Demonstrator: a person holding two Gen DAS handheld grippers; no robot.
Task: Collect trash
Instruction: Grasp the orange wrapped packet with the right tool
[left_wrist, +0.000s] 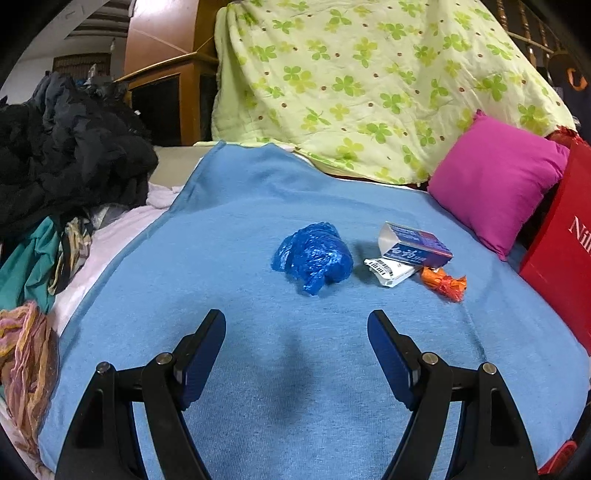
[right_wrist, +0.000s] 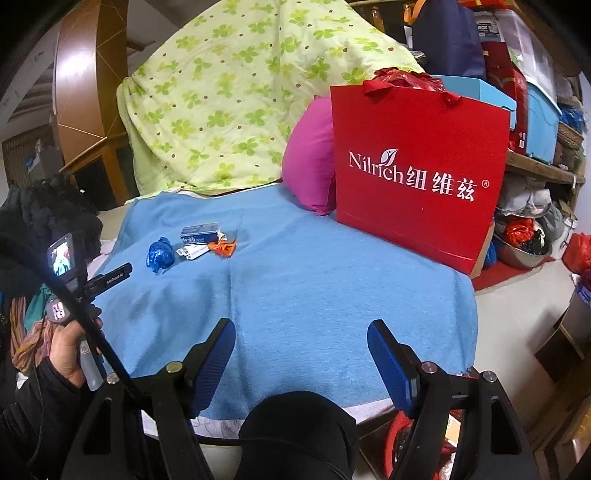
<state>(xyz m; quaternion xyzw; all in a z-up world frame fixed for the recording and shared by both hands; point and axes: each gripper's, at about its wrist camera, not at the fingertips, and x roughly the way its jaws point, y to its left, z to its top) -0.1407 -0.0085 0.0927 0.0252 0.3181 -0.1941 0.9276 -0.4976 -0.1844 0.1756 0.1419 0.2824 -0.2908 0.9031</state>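
On the blue blanket (left_wrist: 258, 369) lie a crumpled blue plastic bag (left_wrist: 314, 256), a blue and white carton (left_wrist: 415, 243) on a white barcoded packet (left_wrist: 388, 271), and an orange wrapper (left_wrist: 445, 284). My left gripper (left_wrist: 296, 325) hovers just short of the blue bag, open and empty. In the right wrist view the same trash sits far left: the blue bag (right_wrist: 160, 254), the carton (right_wrist: 199, 232), the orange wrapper (right_wrist: 222, 247). My right gripper (right_wrist: 301, 334) is open and empty over the blanket's near edge. A red paper bag (right_wrist: 417, 177) stands upright at the right.
A pink pillow (left_wrist: 495, 181) leans against the red bag (left_wrist: 565, 258). A green clover quilt (left_wrist: 369, 81) rises behind. Dark clothes (left_wrist: 62, 147) pile at the left. A hand (right_wrist: 68, 349) holds the left gripper's handle. Boxes, shelves and floor clutter (right_wrist: 532, 122) lie right of the bed.
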